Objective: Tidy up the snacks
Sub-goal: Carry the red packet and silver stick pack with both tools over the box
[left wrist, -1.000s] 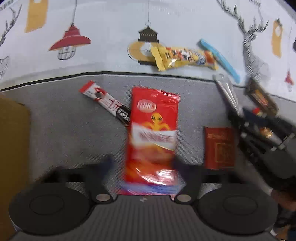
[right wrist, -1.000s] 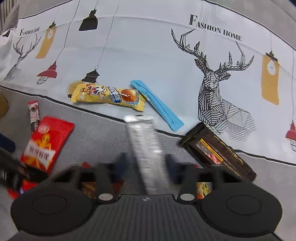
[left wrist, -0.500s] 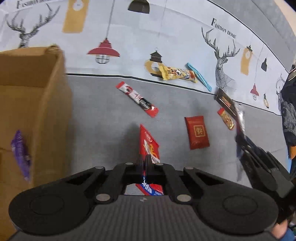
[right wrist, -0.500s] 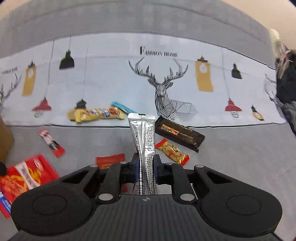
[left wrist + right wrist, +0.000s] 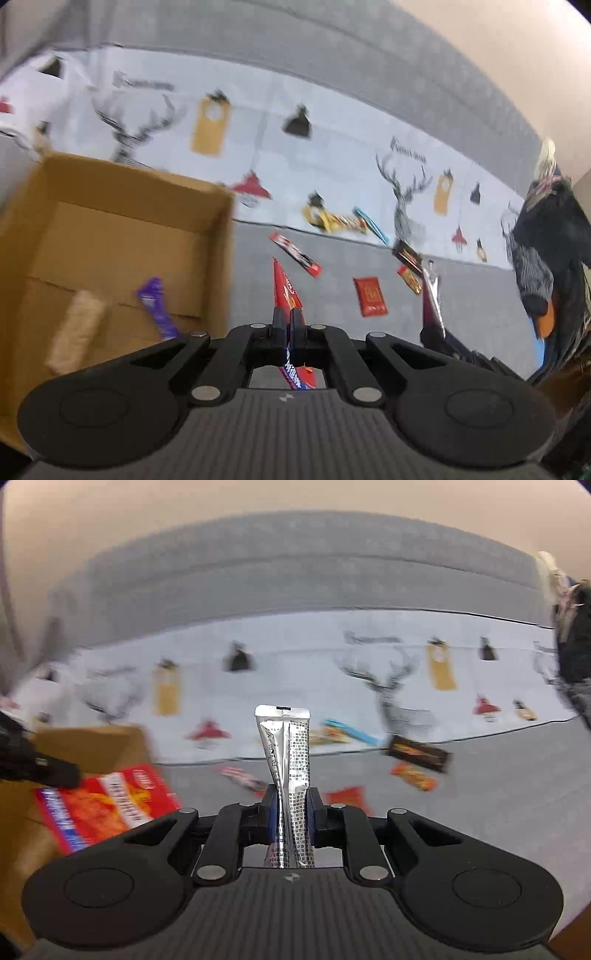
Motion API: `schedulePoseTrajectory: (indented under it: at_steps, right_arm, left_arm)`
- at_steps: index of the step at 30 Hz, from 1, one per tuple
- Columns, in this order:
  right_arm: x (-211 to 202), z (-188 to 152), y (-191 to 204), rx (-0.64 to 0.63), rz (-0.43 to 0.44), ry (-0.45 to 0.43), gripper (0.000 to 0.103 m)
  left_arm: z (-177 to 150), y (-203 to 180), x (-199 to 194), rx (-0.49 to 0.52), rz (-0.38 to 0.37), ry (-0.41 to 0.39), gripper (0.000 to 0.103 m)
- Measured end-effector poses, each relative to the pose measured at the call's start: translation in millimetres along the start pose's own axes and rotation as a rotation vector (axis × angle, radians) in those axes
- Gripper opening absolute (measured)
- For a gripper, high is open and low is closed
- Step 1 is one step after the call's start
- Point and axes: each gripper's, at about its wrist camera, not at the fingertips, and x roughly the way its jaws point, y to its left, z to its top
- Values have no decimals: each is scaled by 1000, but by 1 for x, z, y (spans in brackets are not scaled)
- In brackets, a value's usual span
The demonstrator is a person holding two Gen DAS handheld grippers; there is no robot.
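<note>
My left gripper (image 5: pixel 287 325) is shut on a red snack bag (image 5: pixel 285 291), held edge-on in the air just right of an open cardboard box (image 5: pixel 122 236). The box holds a purple wrapper (image 5: pixel 157 308) and a tan bar (image 5: pixel 75 325). My right gripper (image 5: pixel 289 805) is shut on a silver snack stick pack (image 5: pixel 288 753), held upright above the grey surface. In the right wrist view the red bag (image 5: pixel 107 805) and the left gripper (image 5: pixel 37 768) show at the left by the box (image 5: pixel 92 749). The silver pack also shows in the left wrist view (image 5: pixel 432 291).
Loose snacks lie on the grey surface and printed cloth: a red-black stick (image 5: pixel 295 253), a red packet (image 5: pixel 371 301), a yellow pack (image 5: pixel 334 219), a blue stick (image 5: pixel 371 225), a dark bar (image 5: pixel 408 254) and an orange candy (image 5: pixel 410 278). Dark clothing (image 5: pixel 554 266) is at right.
Both grippers closed on their snacks and lifted them off the surface. The left one carried the red bag left toward the box; the right one followed with the silver pack.
</note>
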Motion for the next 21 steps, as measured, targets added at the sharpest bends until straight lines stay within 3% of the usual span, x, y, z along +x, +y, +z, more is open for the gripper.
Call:
schedulePoseTrajectory:
  at_steps: [5,9,21]
  right_arm:
    - [-25,4,67,-27,147,7,16]
    - [-30,2,114,-71,215,36,16]
    - [-29,-14,204,-180,268,119,16]
  left_arm:
    - [-8,50,-47,-59,36,-46,1]
    - [-14,93,-72,-108,56,-73,1]
    - [-25,180,-110,-194,69,-127,1]
